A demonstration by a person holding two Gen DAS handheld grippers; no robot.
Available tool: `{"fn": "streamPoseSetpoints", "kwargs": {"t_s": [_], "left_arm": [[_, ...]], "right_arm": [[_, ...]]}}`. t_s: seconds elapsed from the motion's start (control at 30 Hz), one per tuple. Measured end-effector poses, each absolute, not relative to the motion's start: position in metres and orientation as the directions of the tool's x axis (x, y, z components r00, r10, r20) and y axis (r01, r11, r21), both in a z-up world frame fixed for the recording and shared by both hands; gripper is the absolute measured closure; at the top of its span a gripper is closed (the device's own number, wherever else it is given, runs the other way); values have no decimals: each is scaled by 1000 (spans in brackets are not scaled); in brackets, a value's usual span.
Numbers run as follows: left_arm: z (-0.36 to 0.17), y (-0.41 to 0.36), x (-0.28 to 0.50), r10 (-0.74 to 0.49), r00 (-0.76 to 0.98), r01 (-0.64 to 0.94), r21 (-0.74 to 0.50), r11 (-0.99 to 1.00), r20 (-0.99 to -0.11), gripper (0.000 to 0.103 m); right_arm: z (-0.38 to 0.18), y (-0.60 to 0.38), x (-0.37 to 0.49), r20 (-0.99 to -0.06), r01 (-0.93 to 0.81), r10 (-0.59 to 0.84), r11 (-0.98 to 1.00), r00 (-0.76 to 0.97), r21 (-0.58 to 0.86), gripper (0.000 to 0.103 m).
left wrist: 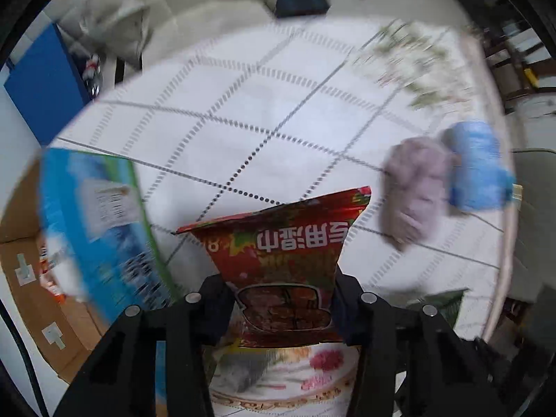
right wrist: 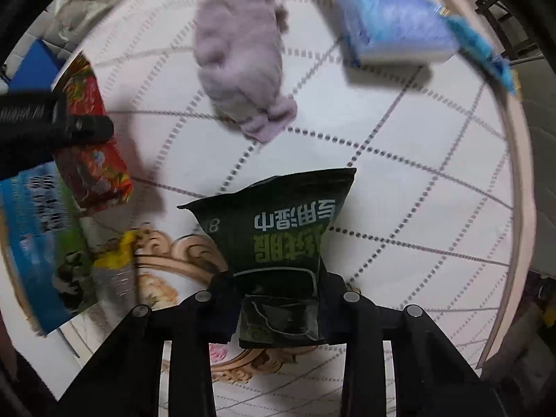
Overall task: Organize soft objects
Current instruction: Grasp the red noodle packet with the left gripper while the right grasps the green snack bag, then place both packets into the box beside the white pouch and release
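My left gripper (left wrist: pixel 283 307) is shut on a red wet-wipes pack (left wrist: pixel 288 239) and holds it above the round table. In the right wrist view the same red pack (right wrist: pixel 93 153) shows at the left with the left gripper's fingers (right wrist: pixel 52 123) on it. My right gripper (right wrist: pixel 278 309) is shut on a dark green wet-wipes pack (right wrist: pixel 278 226), lifted over the table. A folded purple towel (right wrist: pixel 243 59) and a blue tissue pack (right wrist: pixel 392 17) lie further out; both show at the right in the left wrist view, the towel (left wrist: pixel 417 191) beside the tissue pack (left wrist: pixel 476 166).
A blue-and-green flat pack (left wrist: pixel 97 222) lies at the table's left edge, also in the right wrist view (right wrist: pixel 38 239). The white quilted tablecloth (left wrist: pixel 264 104) covers the round table. A floral cloth (left wrist: pixel 417 59) lies far right. A cardboard box (left wrist: pixel 31 278) stands beside the table at left.
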State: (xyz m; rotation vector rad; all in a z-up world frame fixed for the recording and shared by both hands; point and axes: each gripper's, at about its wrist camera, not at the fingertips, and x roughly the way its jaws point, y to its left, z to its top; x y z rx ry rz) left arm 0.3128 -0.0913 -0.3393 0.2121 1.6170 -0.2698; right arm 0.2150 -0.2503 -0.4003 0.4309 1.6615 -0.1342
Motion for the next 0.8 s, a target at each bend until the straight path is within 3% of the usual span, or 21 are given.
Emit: {"fn": "streamPoseSetpoints", "kwargs": {"t_s": [0.2, 0.37, 0.53, 0.8], "left_arm": [[-224, -17, 276, -130, 97, 324, -92, 942, -987, 60], [-197, 82, 267, -83, 103, 270, -53, 961, -991, 60], [-232, 199, 271, 31, 16, 131, 33, 991, -999, 60], [-319, 282, 295, -16, -187, 12, -18, 1000, -982, 60]], "right_arm": [[-296, -216, 212, -960, 258, 272, 925, 63, 280, 67], [-237, -146, 220, -915, 135, 387, 906, 113, 400, 67], [-253, -30, 241, -884, 47, 462, 884, 64, 465, 66], [-334, 111, 275, -887, -15, 451, 891, -104, 454, 66]]}}
